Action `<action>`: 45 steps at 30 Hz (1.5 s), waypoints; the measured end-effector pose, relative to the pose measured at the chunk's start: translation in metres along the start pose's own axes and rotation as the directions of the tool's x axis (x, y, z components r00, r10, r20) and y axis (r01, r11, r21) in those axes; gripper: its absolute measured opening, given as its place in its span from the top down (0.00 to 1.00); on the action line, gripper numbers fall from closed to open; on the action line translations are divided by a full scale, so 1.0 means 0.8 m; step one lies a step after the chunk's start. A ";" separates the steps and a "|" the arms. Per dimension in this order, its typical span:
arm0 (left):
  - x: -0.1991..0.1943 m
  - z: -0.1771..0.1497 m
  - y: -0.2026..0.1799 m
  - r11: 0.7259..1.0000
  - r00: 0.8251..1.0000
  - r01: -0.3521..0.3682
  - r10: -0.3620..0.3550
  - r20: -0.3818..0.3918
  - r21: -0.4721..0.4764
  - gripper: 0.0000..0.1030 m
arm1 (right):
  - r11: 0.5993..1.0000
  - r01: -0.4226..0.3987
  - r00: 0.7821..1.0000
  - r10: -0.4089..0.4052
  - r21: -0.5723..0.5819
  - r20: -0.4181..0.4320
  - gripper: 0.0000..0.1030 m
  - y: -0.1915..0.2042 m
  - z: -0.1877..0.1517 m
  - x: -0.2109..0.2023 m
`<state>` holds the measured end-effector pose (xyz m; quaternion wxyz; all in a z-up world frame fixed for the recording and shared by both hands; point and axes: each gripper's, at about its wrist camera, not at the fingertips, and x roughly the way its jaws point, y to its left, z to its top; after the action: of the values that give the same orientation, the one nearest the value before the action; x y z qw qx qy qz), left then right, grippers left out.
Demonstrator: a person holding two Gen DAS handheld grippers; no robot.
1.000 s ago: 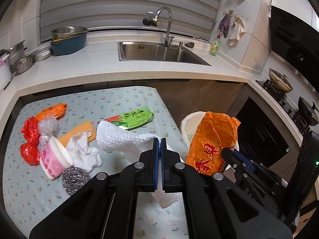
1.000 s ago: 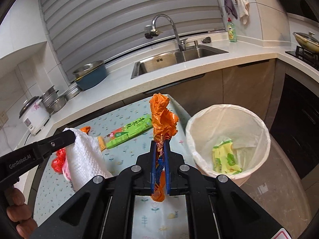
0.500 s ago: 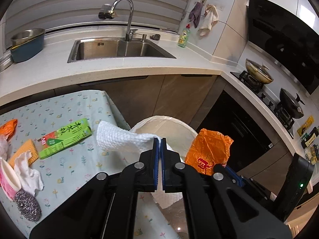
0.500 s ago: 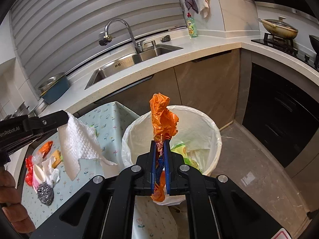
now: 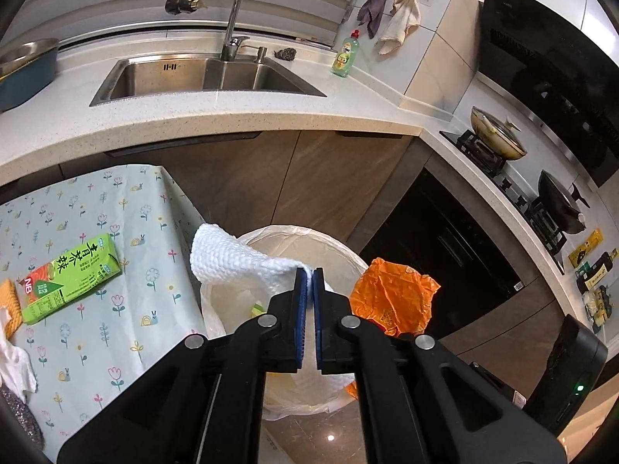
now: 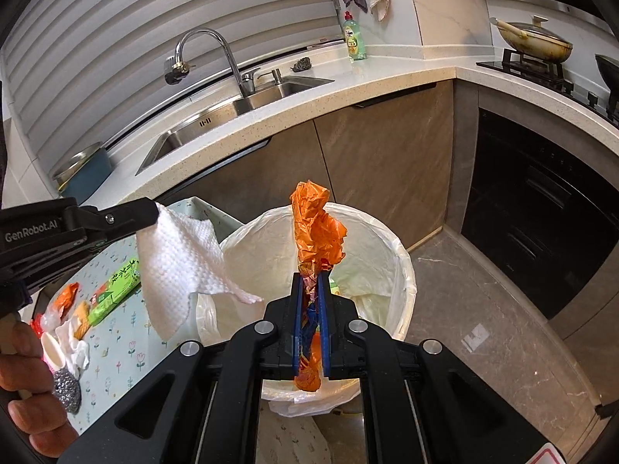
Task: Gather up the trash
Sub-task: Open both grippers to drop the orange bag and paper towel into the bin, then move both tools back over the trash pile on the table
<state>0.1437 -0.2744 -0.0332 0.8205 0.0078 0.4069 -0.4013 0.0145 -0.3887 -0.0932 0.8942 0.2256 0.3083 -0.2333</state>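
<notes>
Wrapper [image 6: 318, 232]: orange, long axis upright, top end up, over bin [image 6: 404, 270]
Right gripper [image 6: 310, 290]: clamped on wrapper's lower part
Left gripper [image 5: 309, 276]: pinching towel [image 5: 232, 259], which hangs at bin's table-side rim

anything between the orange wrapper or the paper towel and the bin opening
Nothing visible. The right gripper holds the orange wrapper over the open bin; the left gripper holds the paper towel at its table-side rim.
</notes>
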 end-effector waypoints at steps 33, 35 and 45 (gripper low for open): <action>-0.123 -0.049 0.099 0.965 0.964 -0.244 0.253 0.088 -0.102 0.51 | 0.989 -0.114 0.992 0.118 -0.096 0.036 0.53 0.108 -0.030 -0.058; -0.133 -0.057 0.111 0.959 0.959 -0.261 0.271 0.087 -0.115 0.51 | 0.985 -0.133 0.990 0.137 -0.110 0.029 0.53 0.122 -0.035 -0.061; -0.186 -0.092 0.197 0.914 0.929 -0.345 0.365 0.063 -0.213 0.50 | 0.959 -0.204 0.979 0.202 -0.195 -0.029 0.51 0.205 -0.068 -0.061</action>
<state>0.1484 -0.0454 -0.0320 0.8960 -0.0204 0.3945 -0.2031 0.0474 -0.2159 -0.0569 0.9300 0.1672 0.3089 -0.1078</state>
